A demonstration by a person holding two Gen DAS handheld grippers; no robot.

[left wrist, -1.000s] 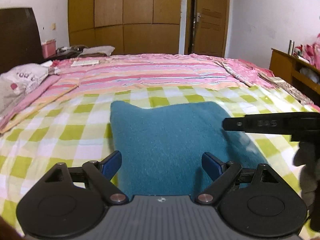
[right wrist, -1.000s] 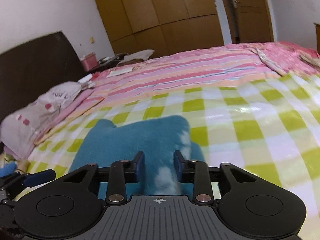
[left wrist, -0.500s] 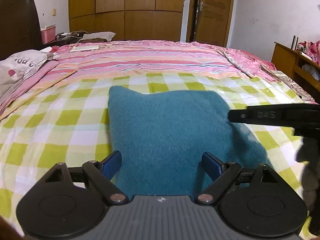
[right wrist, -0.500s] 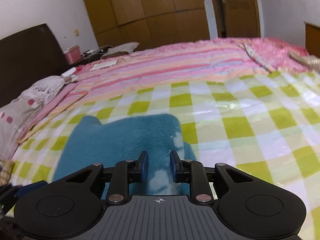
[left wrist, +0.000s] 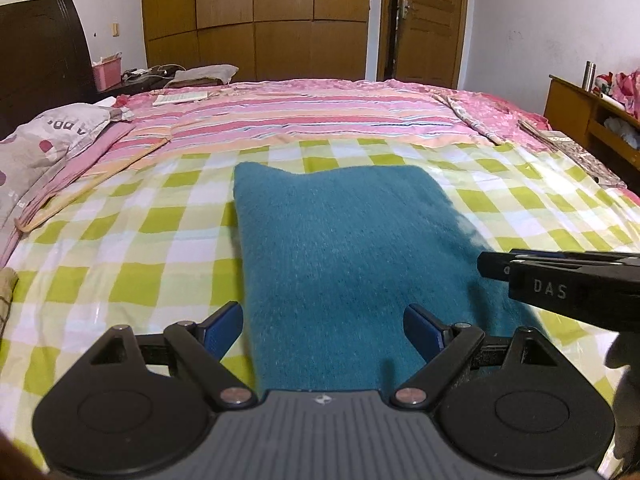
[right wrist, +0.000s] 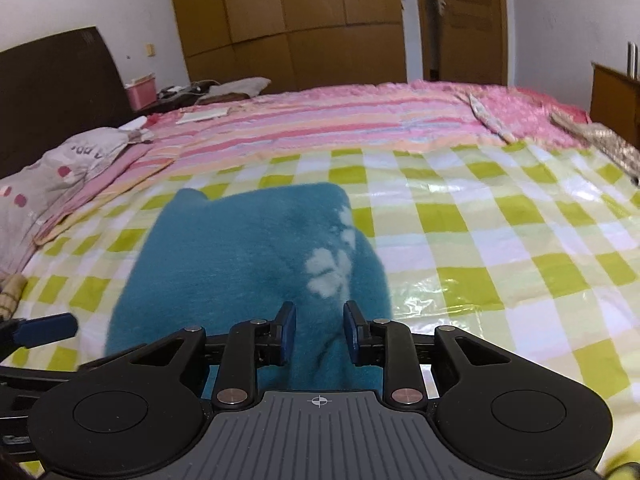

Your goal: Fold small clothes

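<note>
Left wrist view: my left gripper (left wrist: pixel 323 326) spreads its jaws wide above the teal garment (left wrist: pixel 352 252) lying mid-bed (left wrist: pixel 120 240). My right gripper (right wrist: pixel 319 331) has just widened its narrow jaws; fabric between, grip unclear.

- White walls (left wrist: pixel 516 32), wooden wardrobe (left wrist: pixel 256 20) across the far wall, wooden door (left wrist: pixel 430 24) to its right.
- Dark headboard (left wrist: pixel 40 48) on the left; nightstand beside it with a pink box (left wrist: pixel 107 74).
- Bed carries a pink striped sheet (left wrist: pixel 320 116), with a green-and-white checked cover (left wrist: pixel 132 240) nearer.
- Spotted pillow (left wrist: pixel 44 140) on the left edge.
- Wooden cabinet (left wrist: pixel 576 108) on the right, metal flask (left wrist: pixel 589 75) on top.
</note>
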